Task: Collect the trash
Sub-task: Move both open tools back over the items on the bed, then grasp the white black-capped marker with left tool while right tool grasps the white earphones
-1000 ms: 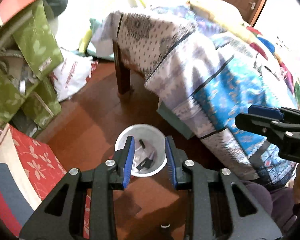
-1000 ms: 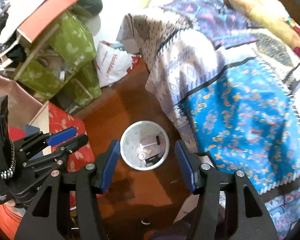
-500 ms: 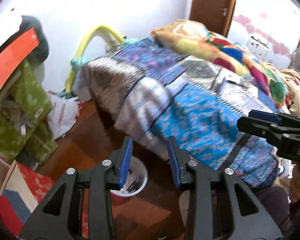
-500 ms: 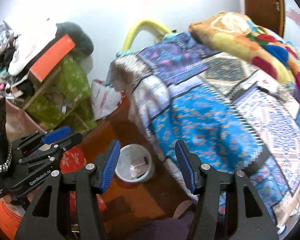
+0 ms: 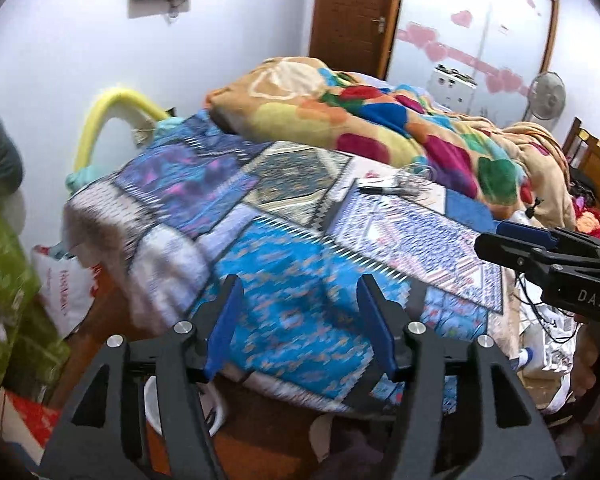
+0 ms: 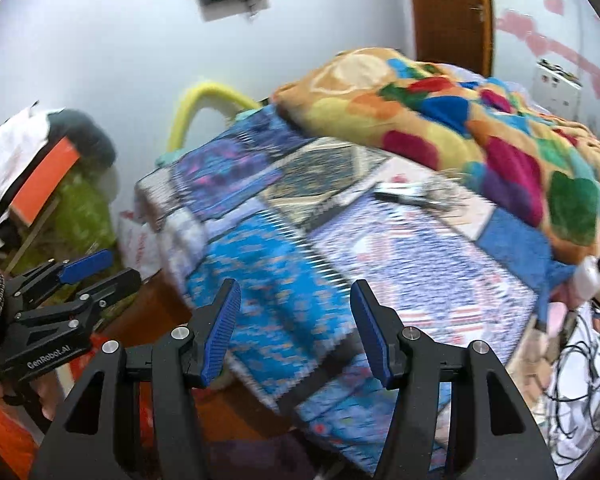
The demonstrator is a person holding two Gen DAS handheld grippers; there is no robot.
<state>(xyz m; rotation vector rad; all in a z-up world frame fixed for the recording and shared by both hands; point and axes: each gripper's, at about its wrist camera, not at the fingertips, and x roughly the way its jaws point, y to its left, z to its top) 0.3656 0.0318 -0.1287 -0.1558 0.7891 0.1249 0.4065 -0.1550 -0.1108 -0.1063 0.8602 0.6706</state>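
My left gripper (image 5: 298,292) hangs over the near edge of the bed, its jaws opening with nothing between them. My right gripper (image 6: 295,296) is also open and empty above the blue patchwork cover. Each gripper shows in the other's view: the right gripper (image 5: 500,240) at the right edge, the left gripper (image 6: 104,274) at the left edge. On the bed further ahead lie a dark pen-like item (image 5: 382,189) and a crumpled clear wrapper (image 5: 414,178); the right wrist view shows them blurred. The white bin (image 5: 152,396) stands on the floor below, mostly hidden behind my left finger.
A patchwork bed cover (image 5: 292,280) fills the middle, with a colourful blanket (image 5: 380,120) heaped behind it. Green boxes (image 5: 4,300) and a white plastic bag (image 5: 66,288) stand at the left. Tangled cables (image 6: 580,380) lie at the right. A wooden door (image 5: 352,12) is at the back.
Both views have swung up from the white bin on the floor to the top of the bed. The left jaws have spread wider; the right jaws kept their gap.
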